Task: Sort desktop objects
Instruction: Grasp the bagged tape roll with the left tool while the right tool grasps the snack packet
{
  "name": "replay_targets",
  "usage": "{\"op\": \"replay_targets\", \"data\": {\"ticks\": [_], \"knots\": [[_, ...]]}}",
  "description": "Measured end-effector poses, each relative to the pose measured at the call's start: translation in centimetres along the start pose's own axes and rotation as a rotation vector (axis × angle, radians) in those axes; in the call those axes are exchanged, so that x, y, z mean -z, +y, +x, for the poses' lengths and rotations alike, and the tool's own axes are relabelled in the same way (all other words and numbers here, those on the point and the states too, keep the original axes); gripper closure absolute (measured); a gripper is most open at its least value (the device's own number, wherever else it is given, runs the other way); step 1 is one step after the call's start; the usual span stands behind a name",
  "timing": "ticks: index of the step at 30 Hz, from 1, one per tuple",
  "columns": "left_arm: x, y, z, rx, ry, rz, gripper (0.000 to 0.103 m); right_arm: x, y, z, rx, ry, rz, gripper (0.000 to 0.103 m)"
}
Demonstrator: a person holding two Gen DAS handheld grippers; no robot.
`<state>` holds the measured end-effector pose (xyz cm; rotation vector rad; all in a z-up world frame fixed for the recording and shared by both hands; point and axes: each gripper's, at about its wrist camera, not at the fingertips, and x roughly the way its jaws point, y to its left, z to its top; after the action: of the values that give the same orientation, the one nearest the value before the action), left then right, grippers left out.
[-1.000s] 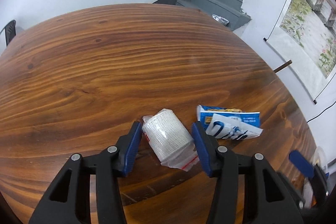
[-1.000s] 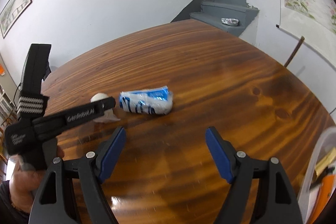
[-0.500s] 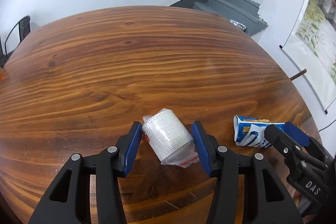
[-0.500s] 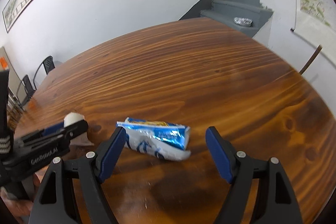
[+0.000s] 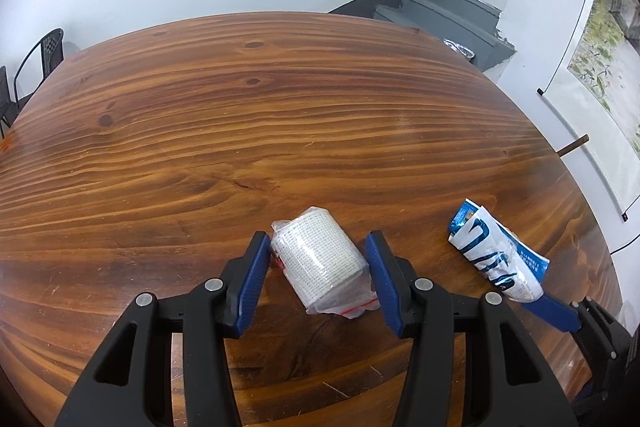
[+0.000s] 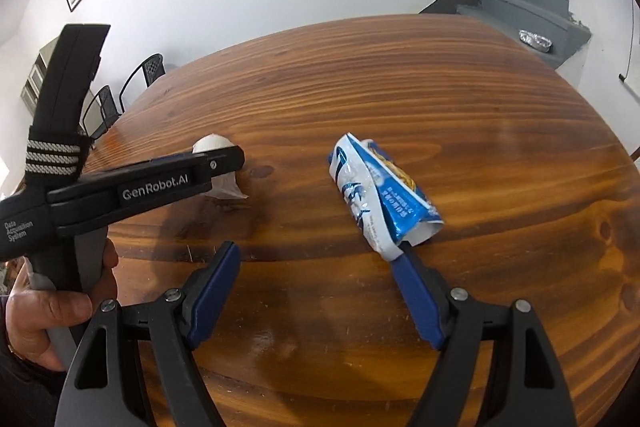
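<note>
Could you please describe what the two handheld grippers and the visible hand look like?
Both the left gripper and the right gripper have matte black angular frames with triangular cut-outs, silver rivets and blue ribbed fingers. From the right wrist view, the left unit shows white "GenRobot.AI" and "Data Acquisition System" lettering, a black strap with grey-white striped bands, and a grey handle in a bare hand.

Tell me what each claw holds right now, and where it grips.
Nothing is held. The open left claw straddles the bandage roll without clamping it. The open right claw only touches the blue packet at its near end.
</note>
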<state>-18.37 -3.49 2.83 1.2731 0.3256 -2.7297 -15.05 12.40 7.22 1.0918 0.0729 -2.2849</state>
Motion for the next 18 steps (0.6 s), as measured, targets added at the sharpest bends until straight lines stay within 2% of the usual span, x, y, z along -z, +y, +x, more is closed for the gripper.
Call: {"op": "replay_targets", "data": {"ticks": [5,10,14,18], "knots": [[0.0,-0.3,0.0,-0.006,-0.001,0.013,0.050,-0.6,-1.2,-0.2,0.067,-0.031,0.042,0.022],[0.3,-0.9,-0.2,-0.011,-0.005,0.031,0.050,-2.0,-1.8,1.0,0.219,-0.032,0.053,0.022],[0.4,-1.2,-0.2,-0.010,-0.006,0.044,0.050,-3.1,-2.0,2.6,0.212,0.016,0.033,0.022],[0.5,-1.4,-0.3,-0.018,-0.009,0.048,0.050,-3.1,-1.5,3.4,0.208,0.047,0.000,0.031]]}}
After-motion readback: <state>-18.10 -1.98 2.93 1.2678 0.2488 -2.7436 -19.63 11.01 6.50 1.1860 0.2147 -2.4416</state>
